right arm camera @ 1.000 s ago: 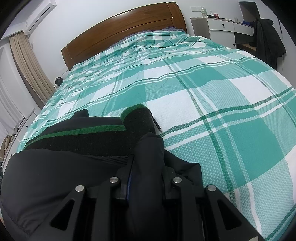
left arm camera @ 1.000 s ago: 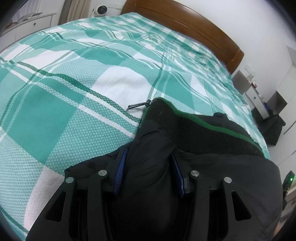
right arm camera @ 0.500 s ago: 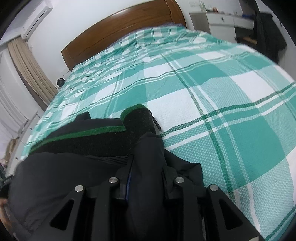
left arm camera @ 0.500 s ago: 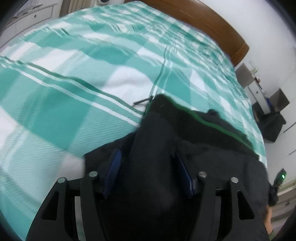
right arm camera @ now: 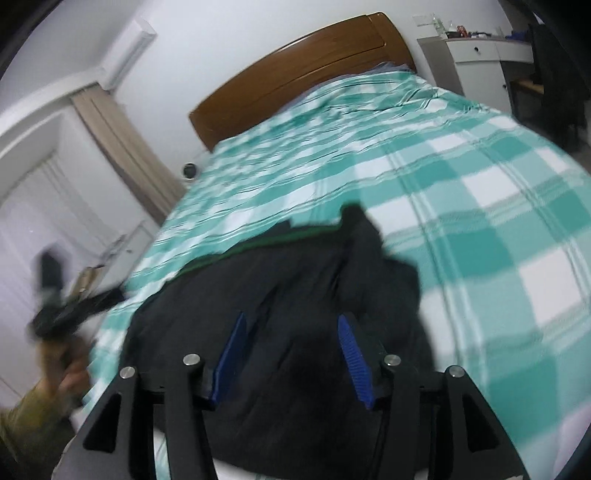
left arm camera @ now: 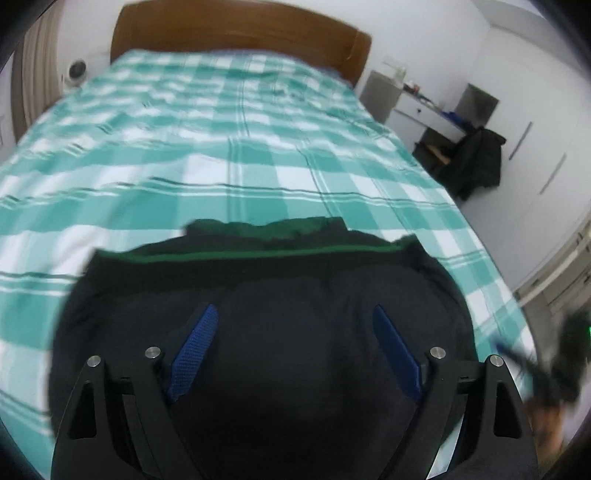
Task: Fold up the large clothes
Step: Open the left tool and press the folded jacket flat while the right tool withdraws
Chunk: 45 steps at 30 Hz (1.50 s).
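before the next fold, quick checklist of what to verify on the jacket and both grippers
1. Left gripper clear of fabric: ok, jaws opening, pads apart.
2. Right gripper released: ok, jaws opening, nothing pinched.
3. Black jacket resting on the checked bedspread: ok.
4. Green-striped edge lying flat: cannot tell, blurred.
5. Jacket's right side smooth: not ok, bunched.

Left wrist view looks down its claw [left arm camera: 295, 317], close over a black jacket [left arm camera: 266, 295], toward the headboard [left arm camera: 240, 33] ahead; right wrist view tilts likewise over its claw [right arm camera: 291, 325]; both share jacket, plaid bed [right arm camera: 480, 206], headboard.
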### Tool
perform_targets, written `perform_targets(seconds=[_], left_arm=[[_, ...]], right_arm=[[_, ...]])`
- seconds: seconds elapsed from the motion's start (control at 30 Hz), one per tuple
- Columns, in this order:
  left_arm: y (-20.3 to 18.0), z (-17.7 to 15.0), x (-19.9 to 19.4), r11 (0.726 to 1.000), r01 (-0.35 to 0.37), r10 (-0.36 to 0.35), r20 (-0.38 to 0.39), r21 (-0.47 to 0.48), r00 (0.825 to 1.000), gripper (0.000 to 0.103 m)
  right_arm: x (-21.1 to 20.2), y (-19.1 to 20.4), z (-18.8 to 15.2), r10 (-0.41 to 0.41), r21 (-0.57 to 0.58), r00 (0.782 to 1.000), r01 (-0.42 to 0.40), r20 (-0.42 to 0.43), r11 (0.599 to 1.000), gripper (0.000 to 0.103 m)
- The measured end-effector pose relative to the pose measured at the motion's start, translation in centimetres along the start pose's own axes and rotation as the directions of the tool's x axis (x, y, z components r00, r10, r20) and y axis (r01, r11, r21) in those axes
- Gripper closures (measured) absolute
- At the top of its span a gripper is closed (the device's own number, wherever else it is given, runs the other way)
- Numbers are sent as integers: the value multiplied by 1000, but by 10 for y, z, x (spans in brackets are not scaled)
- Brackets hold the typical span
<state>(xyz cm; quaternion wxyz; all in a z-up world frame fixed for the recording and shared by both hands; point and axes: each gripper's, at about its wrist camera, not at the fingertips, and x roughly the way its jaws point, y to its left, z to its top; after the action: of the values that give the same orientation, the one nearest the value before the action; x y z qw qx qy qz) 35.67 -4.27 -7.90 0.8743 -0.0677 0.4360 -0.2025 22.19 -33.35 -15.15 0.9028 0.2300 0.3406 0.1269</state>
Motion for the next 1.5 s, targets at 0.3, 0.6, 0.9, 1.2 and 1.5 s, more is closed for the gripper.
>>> perform_targets(seconds=[0.3, 0.6, 0.9, 1.2, 1.5], left_arm=[[9, -23, 102, 989, -143, 147, -92, 45, 985, 14], [-1, -29, 61, 988, -133, 140, -97, 78, 985, 17], [-10, -78, 43, 979, -149, 162, -89, 136, 983, 15], [-8, -89, 53, 976, -161, 170, -50, 148, 984, 14], [-20, -124, -4, 987, -102, 108, -43, 121, 993, 17]], right_arm=[[-34, -1, -90, -2, -6, 999, 2, -44, 1000, 49], [-30, -4, -118, 5, -12, 997, -6, -71, 1000, 49], [-26, 16, -129, 25, -67, 996, -30, -88, 997, 49], [-20, 29, -140, 6, -111, 994, -18, -110, 994, 49], [-28, 37, -144, 16, -136, 995, -29, -96, 990, 49]])
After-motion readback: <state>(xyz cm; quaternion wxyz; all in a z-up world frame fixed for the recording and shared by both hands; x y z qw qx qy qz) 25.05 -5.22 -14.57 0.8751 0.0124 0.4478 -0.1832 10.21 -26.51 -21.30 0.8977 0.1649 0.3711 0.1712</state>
